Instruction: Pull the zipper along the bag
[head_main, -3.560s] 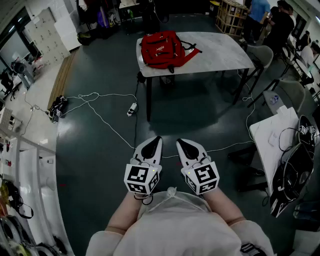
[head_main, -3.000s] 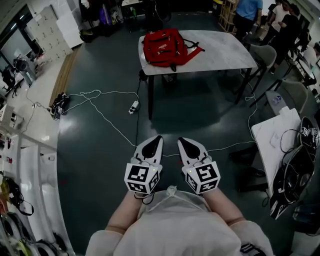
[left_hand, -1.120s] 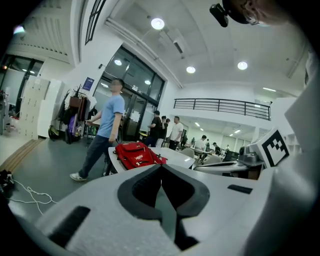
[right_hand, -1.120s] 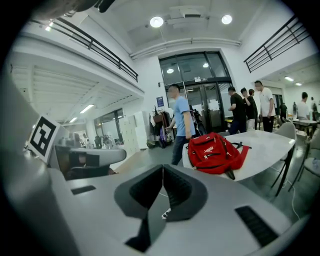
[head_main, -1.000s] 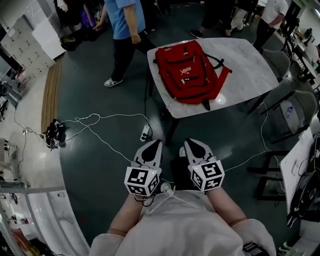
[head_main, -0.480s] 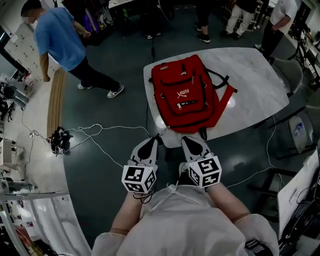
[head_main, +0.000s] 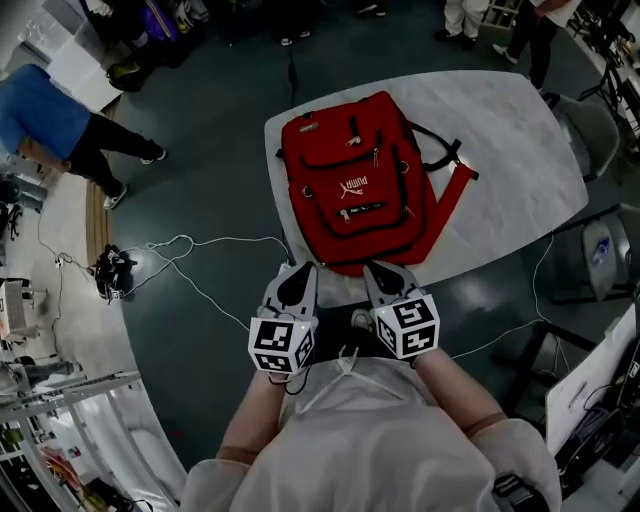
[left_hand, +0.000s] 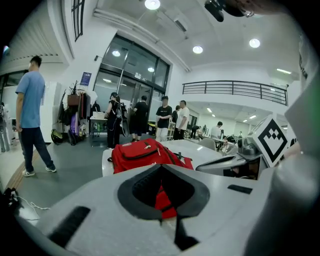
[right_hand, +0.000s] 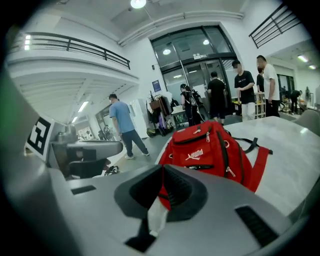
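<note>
A red backpack (head_main: 355, 180) lies flat on a white table (head_main: 500, 150), front side up, straps trailing to the right. Several silver zipper pulls (head_main: 376, 155) show on its front pockets. My left gripper (head_main: 301, 268) and right gripper (head_main: 374, 270) are side by side at the table's near edge, just short of the bag's bottom end. Both are shut with nothing between the jaws. The left gripper (left_hand: 162, 165) looks at the backpack (left_hand: 142, 155) just beyond its tips. The right gripper (right_hand: 162, 166) faces the backpack (right_hand: 210, 147), its zipper pulls (right_hand: 207, 131) near the top.
A person in a blue shirt (head_main: 50, 125) walks on the floor at the left. White cables (head_main: 180, 245) and a black bundle (head_main: 110, 272) lie on the floor to the left of the table. A chair (head_main: 610, 250) stands at the right. Several people stand by the glass doors (right_hand: 245, 85).
The table and backpack have come from far ahead to right in front of the grippers. The person in blue has walked to the left. Both grippers stay shut, side by side.
</note>
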